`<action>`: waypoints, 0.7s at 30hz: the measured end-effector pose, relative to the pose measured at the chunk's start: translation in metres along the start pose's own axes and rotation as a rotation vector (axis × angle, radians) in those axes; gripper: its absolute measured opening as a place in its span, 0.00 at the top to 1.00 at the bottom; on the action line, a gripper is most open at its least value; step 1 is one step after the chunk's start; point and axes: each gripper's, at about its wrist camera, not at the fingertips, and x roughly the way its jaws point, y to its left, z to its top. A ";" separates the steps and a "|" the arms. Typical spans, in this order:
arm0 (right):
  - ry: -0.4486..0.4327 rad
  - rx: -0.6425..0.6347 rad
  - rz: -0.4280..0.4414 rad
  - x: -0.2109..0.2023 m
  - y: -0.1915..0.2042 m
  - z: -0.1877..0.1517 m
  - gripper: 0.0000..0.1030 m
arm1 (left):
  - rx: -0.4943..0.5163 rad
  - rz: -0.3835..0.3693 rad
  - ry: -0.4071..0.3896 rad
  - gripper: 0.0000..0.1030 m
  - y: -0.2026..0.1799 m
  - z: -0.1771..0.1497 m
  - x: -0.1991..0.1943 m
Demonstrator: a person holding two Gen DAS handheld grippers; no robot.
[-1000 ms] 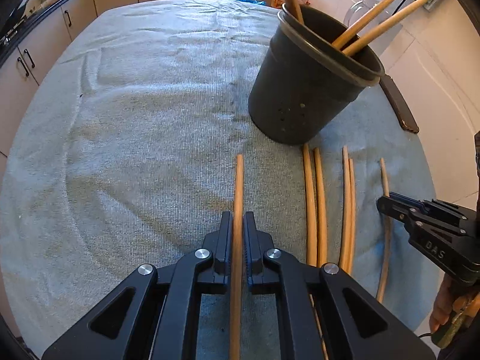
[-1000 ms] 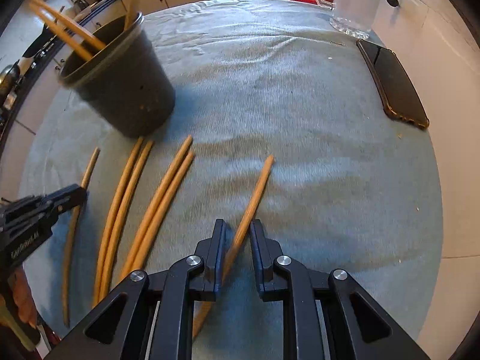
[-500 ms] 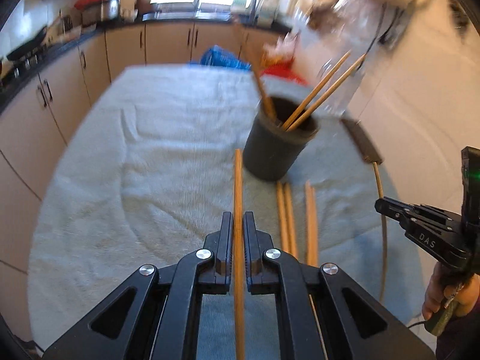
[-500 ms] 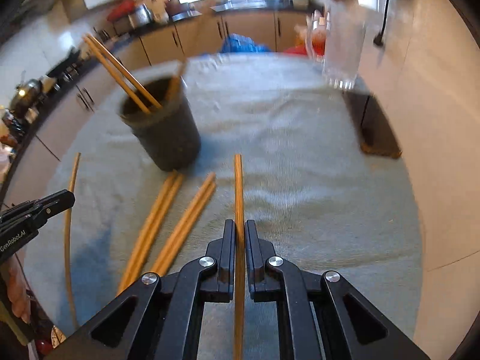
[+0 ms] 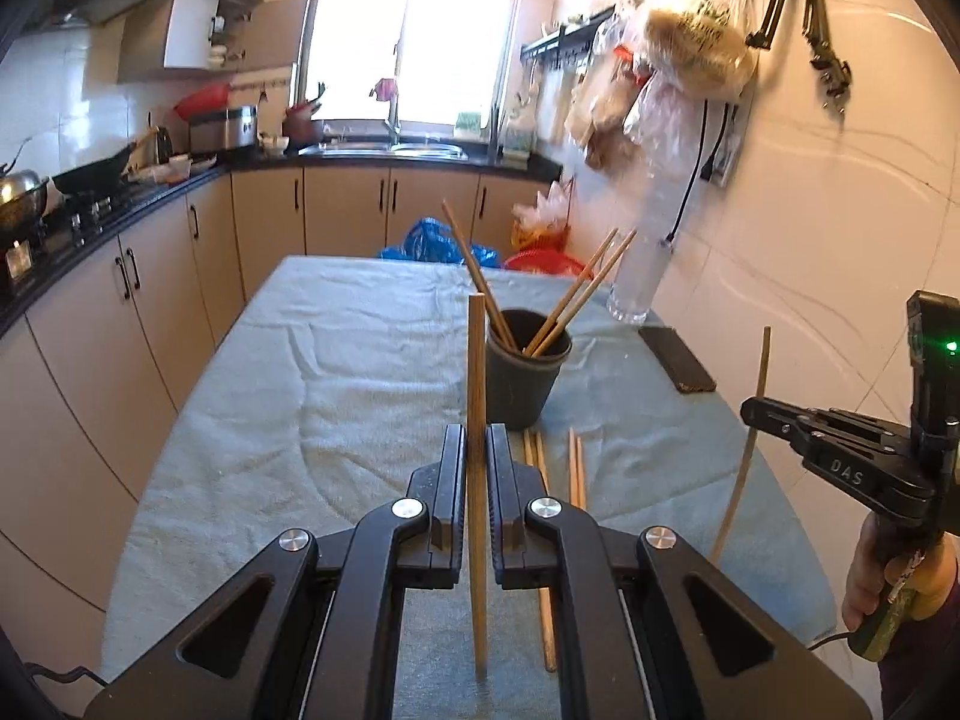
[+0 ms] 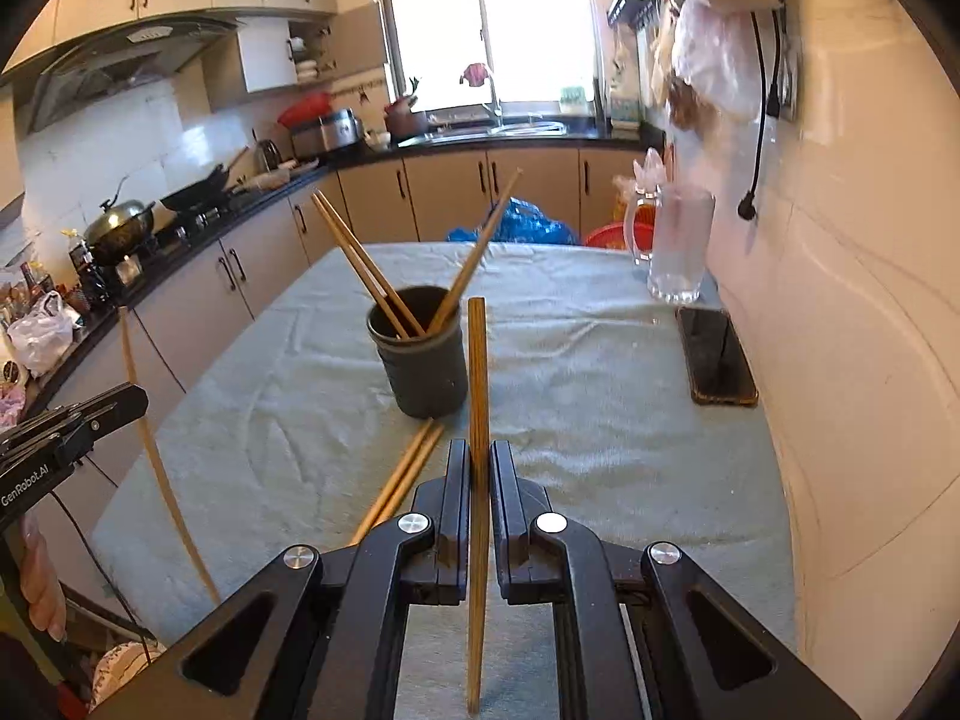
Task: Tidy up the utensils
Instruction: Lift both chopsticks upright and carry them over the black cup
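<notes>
Now both grippers hang above the towel-covered worktop point(image 5: 252, 384), on the near side of the dark utensil cup point(image 6: 420, 360). Left gripper point(image 5: 475, 462): fingers clamped on a wooden chopstick point(image 5: 477, 372) whose far end points toward the cup. Right gripper point(image 6: 478, 474): fingers clamped on another chopstick point(image 6: 478, 372), likewise aimed at the cup. Three chopsticks point(image 6: 360, 264) lean inside the cup. Loose chopsticks point(image 5: 537, 456) lie on the towel just in front of the cup. A phone point(image 6: 717, 354) and a glass mug point(image 6: 675, 252) sit right of the cup.
</notes>
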 end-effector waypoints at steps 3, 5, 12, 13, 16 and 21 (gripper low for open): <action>-0.022 0.010 0.009 -0.001 0.000 0.005 0.94 | 0.005 -0.010 -0.027 0.94 -0.004 0.006 -0.005; -0.035 0.014 0.010 -0.001 -0.001 0.008 0.94 | 0.004 -0.013 -0.050 0.94 -0.005 0.015 -0.006; -0.096 0.017 0.031 0.000 -0.001 0.041 0.94 | -0.039 -0.058 -0.093 0.94 -0.001 0.058 0.001; -0.115 0.017 0.037 0.000 0.001 0.050 0.94 | -0.041 -0.061 -0.102 0.94 -0.001 0.063 0.001; -0.176 0.030 0.054 -0.001 0.003 0.074 0.94 | -0.053 -0.071 -0.130 0.94 -0.003 0.085 0.007; -0.274 0.084 0.099 0.007 0.003 0.117 0.93 | -0.059 -0.079 -0.183 0.94 -0.010 0.120 0.021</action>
